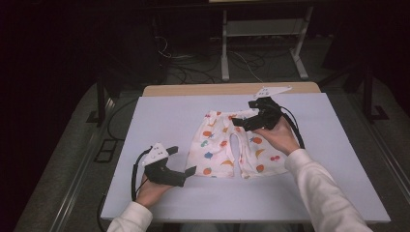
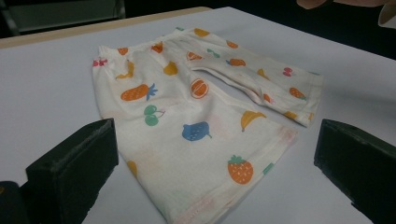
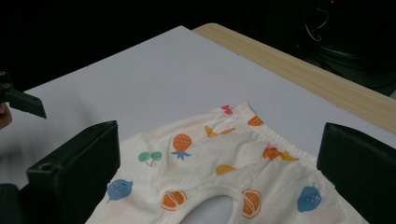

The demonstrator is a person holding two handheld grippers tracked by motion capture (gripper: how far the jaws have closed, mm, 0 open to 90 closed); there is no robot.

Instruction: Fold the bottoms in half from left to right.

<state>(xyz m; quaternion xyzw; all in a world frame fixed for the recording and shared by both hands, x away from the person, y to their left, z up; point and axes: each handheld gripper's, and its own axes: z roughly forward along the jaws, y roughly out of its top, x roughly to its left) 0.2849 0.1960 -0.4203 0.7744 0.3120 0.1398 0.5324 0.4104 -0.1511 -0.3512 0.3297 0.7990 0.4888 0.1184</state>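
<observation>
Fruit-print shorts [image 1: 227, 145] lie flat, waistband far, legs toward the person

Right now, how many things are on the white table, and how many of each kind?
Shorts: 1, white with a fruit print, lying flat on the table.
Claws: 2, the left claw and the right claw, both with jaws apart.
Total: 3

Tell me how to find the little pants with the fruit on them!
Look at the big white board covering the wooden table. In its middle lie small cream cloth shorts spread flat, with two short legs pointing toward the person. They are the only soft thing there, dotted with colourful fruit: oranges, cherries, bananas, strawberries; the black tools beside them are plain.
</observation>
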